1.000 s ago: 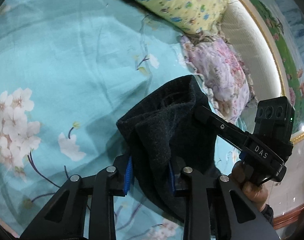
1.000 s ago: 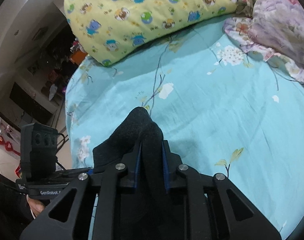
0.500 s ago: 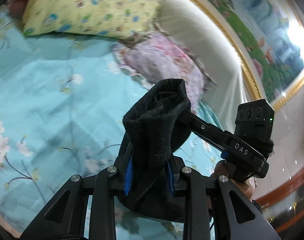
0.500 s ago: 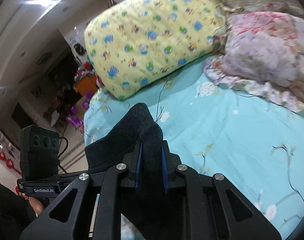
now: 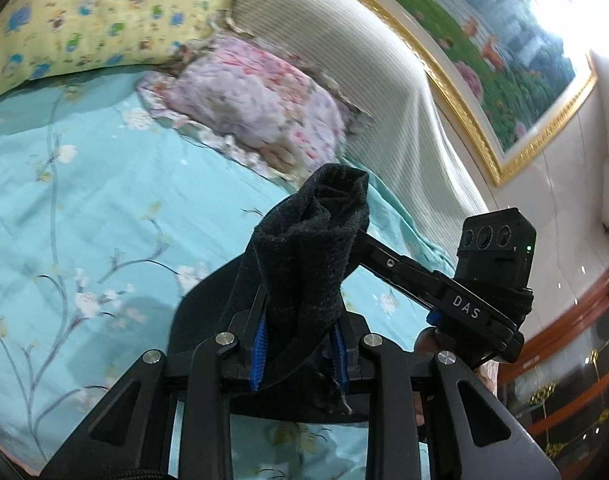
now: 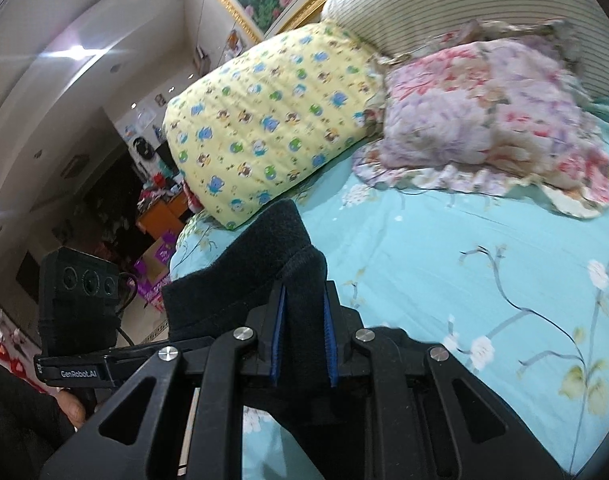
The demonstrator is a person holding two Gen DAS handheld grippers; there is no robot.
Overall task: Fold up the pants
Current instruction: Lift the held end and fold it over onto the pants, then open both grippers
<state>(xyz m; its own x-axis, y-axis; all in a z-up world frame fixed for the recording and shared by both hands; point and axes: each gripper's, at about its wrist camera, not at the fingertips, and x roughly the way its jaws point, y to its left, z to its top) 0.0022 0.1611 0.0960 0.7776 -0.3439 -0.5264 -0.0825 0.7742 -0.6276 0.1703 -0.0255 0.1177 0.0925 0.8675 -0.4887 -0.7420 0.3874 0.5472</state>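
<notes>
**A:** What have you got hold of?

**B:** The pants point(image 5: 312, 256), in both hands. My left gripper point(image 5: 298, 350) is clamped on 1 bunched black edge, and my right gripper point(image 6: 304, 332) is clamped on another; you can see the blue pads point(image 6: 328, 340) pressing the cloth from both sides. The 2 grippers sit close together, side by side.

**A:** And where are the pants?

**B:** Off the bed, mostly. The gripped part is up in the air over the blue flowered sheet point(image 5: 104, 200), the rest hanging below my fingers, out of view. The pillows point(image 6: 272, 120) are well ahead of me.

**A:** So which step is this?

**B:** I'd call it the carry: lifting the fabric up so it can be laid over itself.

**A:** Next?

**B:** Probably bring both edges down together on the sheet, evenly, keeping my grip tight until the cloth lies flat.
</notes>
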